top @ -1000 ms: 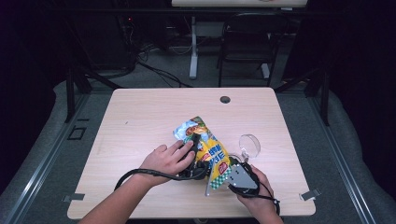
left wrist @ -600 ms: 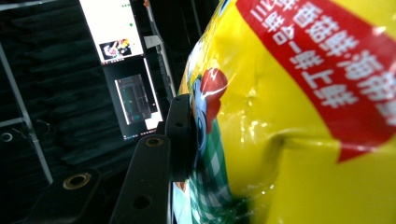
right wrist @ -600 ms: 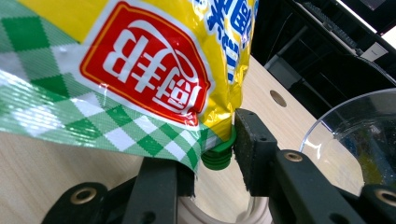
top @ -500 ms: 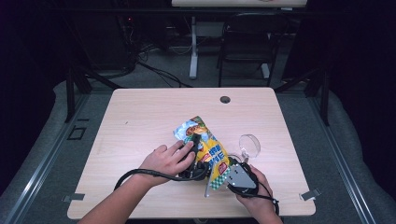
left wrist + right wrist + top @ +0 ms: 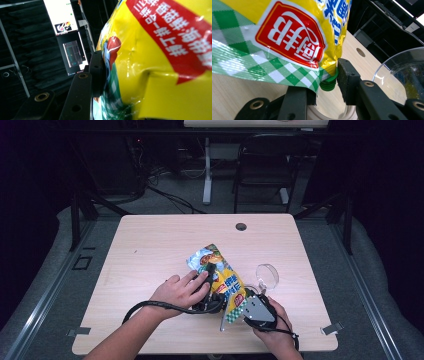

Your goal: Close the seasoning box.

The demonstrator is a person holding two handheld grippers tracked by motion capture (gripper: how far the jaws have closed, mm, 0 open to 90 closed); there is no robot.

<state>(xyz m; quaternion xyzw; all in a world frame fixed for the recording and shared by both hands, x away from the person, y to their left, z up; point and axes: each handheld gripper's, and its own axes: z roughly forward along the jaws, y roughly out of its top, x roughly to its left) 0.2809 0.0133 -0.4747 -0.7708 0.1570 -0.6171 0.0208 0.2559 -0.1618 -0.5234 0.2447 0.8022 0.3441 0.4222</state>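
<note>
A: Snack bag (image 5: pixel 223 281) propped on table (image 5: pixel 150 245); left gripper (image 5: pixel 100 75) jaws clamped on its body. Why?
B: Steadying. Right gripper (image 5: pixel 332 82) jaws around green cap (image 5: pixel 328 82), probably for unscrewing; grip unclear. Clear bowl (image 5: pixel 267 275) beside.

We see a glossy, crinkled plastic-film bag (image 5: pixel 223 279), its yellow print catching highlights. Its green cap (image 5: pixel 329 82) looks like ribbed matt plastic. The bowl (image 5: pixel 268 275) is clear, smooth plastic or glass; we cannot tell which. The table (image 5: pixel 150 245) has a pale matt wood-grain top. The jaws are matt black.
</note>
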